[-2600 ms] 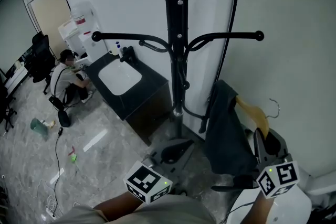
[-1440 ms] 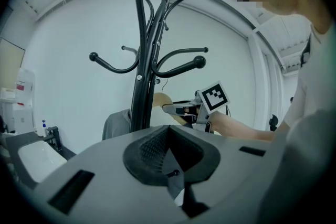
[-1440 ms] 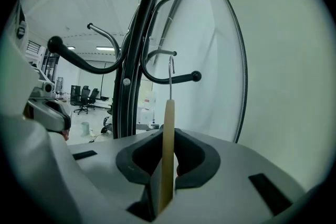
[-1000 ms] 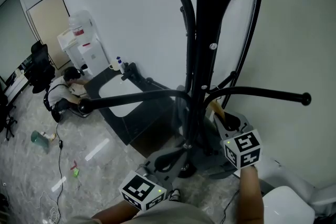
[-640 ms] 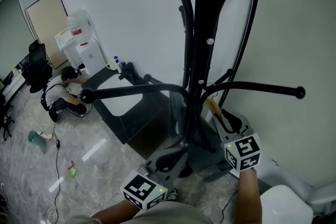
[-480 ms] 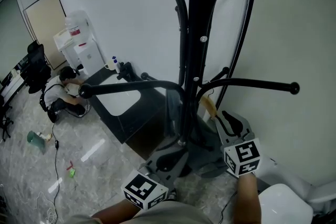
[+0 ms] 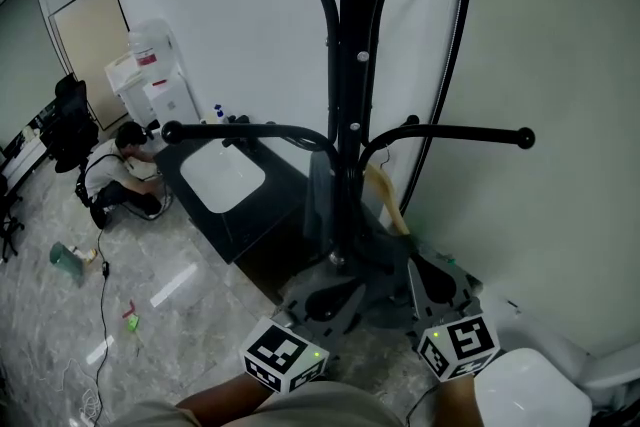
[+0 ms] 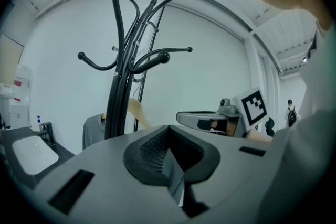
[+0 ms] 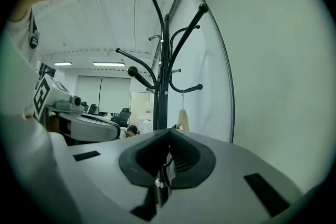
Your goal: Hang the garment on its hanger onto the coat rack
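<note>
Head view has this one looking close to wrapped up: the black coat rack (image 7: 349, 65) stands against the white wall (image 7: 560, 35). The wooden hanger (image 7: 384, 195) hangs off one of its lower arms, right beside the pole, with the grey garment (image 7: 318, 200) draped from it toward the base. In the right gripper view you can pick out the hook (image 9: 184, 93) looped over that arm.

And the grippers? Both are low, near the foot of the rack. The left gripper (image 8: 169, 155) has its jaws pressed together on nothing. The right gripper (image 9: 169, 157) reads the same, jaws together with no hanger between them. Only a bit of thin wire (image 9: 165, 169) shows in the notch, which I take for its own fittings.

So by my reckoning what's left is a clean exit. It's worth checking that the hook sits in the curve of the arm and not out on the straight, where a nudge could slide it. Then draw both grippers back and down, clear of the cloth, and mind the ball-tipped arm (image 7: 525, 137) jutting out above the right side.

Around us the pale marbled floor (image 7: 150, 295) is glossy, with a cable (image 7: 108, 305) trailing across it. A black cabinet with a white basin (image 7: 225, 170) sits just left of the rack, with a water dispenser (image 7: 155, 80) beyond it. A person (image 7: 115, 165) crouches by that, and a black office chair (image 7: 70, 115) stands farther off.
</note>
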`<state>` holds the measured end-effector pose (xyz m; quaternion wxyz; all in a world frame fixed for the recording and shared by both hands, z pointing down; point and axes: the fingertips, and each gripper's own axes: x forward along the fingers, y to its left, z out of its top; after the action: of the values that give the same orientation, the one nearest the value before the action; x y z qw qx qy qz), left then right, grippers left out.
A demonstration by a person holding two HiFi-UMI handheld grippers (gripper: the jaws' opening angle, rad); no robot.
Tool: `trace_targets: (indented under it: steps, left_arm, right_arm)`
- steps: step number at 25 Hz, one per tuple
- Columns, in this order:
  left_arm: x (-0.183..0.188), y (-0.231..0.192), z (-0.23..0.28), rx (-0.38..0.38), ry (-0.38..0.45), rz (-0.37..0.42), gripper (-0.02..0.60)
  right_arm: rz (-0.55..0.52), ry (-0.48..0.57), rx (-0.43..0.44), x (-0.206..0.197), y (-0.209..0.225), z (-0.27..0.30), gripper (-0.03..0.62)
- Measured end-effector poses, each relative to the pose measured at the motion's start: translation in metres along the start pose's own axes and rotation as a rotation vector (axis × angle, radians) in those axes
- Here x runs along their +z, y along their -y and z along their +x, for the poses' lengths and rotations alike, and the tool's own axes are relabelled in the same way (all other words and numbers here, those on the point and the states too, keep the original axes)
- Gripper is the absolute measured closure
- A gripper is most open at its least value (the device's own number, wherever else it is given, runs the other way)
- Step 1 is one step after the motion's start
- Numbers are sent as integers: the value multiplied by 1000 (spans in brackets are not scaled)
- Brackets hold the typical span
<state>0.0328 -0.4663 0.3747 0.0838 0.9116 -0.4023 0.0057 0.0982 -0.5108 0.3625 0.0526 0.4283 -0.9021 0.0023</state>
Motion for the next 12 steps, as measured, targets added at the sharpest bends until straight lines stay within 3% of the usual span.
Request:
trace_targets:
  steps: [12]
  left_arm:
    - [0,45,-4,-9,12,17,577]
  right_arm:
    - [76,19,43,-1,-23,-51,580]
